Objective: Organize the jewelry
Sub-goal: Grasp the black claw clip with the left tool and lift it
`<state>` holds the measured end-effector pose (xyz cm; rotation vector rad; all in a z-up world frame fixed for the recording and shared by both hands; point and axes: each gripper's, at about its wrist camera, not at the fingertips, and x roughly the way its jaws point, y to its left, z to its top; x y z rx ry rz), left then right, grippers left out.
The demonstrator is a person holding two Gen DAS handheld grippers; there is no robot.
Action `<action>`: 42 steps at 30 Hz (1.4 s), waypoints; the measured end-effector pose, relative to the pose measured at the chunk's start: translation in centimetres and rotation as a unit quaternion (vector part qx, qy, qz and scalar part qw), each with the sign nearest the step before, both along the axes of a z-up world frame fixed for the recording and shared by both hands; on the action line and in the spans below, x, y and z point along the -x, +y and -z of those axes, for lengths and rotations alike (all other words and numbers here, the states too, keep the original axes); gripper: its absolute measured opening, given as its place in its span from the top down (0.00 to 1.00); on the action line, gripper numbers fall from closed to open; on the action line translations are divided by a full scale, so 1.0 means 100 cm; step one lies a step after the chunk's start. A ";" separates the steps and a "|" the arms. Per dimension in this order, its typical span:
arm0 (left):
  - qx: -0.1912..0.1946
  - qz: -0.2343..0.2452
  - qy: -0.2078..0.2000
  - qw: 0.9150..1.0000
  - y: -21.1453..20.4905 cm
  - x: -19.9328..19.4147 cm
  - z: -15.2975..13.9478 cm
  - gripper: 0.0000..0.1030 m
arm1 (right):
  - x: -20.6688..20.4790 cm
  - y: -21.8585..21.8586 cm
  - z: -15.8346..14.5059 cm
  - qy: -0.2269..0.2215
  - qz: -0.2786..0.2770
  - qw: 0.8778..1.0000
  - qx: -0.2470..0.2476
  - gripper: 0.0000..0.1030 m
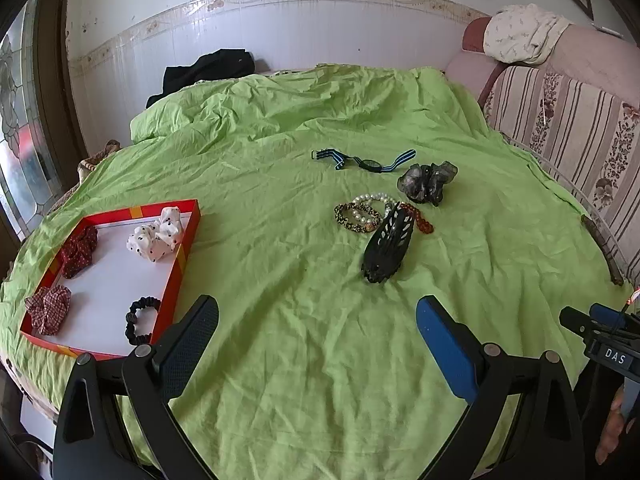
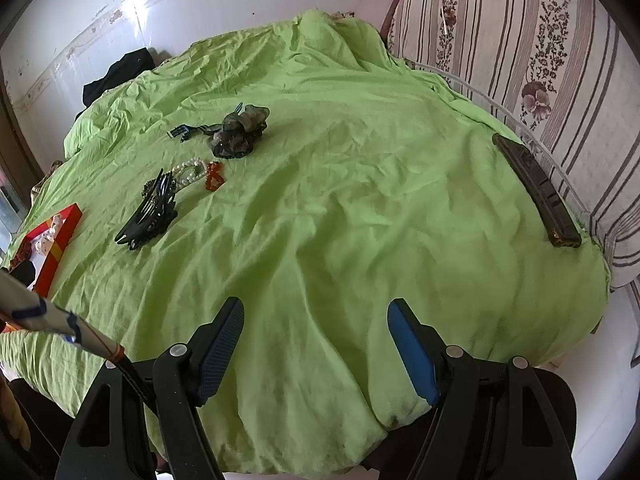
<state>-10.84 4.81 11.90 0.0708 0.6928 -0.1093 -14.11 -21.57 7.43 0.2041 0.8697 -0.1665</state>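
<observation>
Jewelry [image 1: 372, 212] ahead of left tool [image 1: 316, 332], seemingly untouched.

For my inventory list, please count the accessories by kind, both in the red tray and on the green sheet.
Scrunchies: 4, all in the tray: dark red, white dotted, checked, black
Bracelets: 3: pearl, leopard, amber
Hair claws: 2: black, grey chiffon
Watch: 1
Total: 10
</observation>
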 end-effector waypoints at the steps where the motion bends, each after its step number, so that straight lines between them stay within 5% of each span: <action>1: -0.001 0.000 0.000 1.000 0.000 0.000 0.000 0.04 | -0.001 0.000 0.001 0.001 -0.001 1.000 -0.001 0.24; 13: -0.025 0.005 0.012 1.000 0.005 -0.006 -0.012 0.04 | -0.071 -0.022 -0.019 -0.041 -0.019 0.999 0.006 0.24; 22: -0.036 0.078 0.076 0.993 -0.044 -0.066 0.021 0.04 | -0.099 -0.040 -0.002 -0.071 -0.021 0.997 -0.017 0.24; 32: -0.043 0.131 0.136 0.981 -0.090 -0.143 0.066 0.04 | -0.109 -0.045 0.024 -0.041 -0.022 0.998 -0.035 0.24; 33: -0.045 0.134 0.141 0.980 -0.093 -0.147 0.070 0.07 | -0.109 -0.046 0.026 -0.038 -0.020 0.998 -0.038 0.24; 34: -0.041 0.136 0.150 0.978 -0.095 -0.150 0.074 0.24 | -0.109 -0.048 0.028 -0.035 -0.017 0.998 -0.045 0.24; 35: -0.038 0.135 0.166 0.976 -0.095 -0.152 0.079 0.54 | -0.109 -0.049 0.029 -0.035 -0.015 0.998 -0.049 0.24; 42: 0.004 0.106 0.171 0.979 -0.080 -0.149 0.072 0.60 | -0.112 -0.051 0.037 -0.020 -0.008 0.999 -0.049 0.24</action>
